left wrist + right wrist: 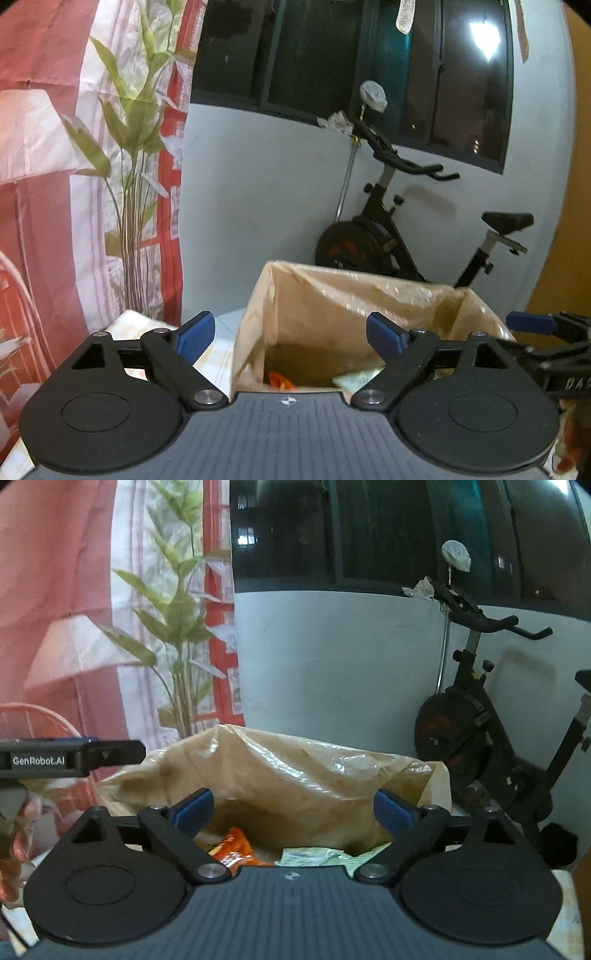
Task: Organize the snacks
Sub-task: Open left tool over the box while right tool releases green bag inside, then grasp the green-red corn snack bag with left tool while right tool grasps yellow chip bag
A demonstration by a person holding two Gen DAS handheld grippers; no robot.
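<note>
- The plastic-lined cardboard box (354,314) stands open ahead of me.
- My left gripper (290,338) and right gripper (293,812) hover at its near rim, jaws wide, holding nothing.
- An orange snack packet (236,851) and a pale green packet (314,856) lie inside on the bottom.

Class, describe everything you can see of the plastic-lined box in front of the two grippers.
The box looks like brown cardboard, open at the top and lined with a thin, crinkled, glossy clear plastic bag draped over its rim. It stands upright before a pale wall, with an exercise bike behind it. Inside lie an orange snack packet and a pale green-and-white packet. Neither open gripper touches it.
</note>
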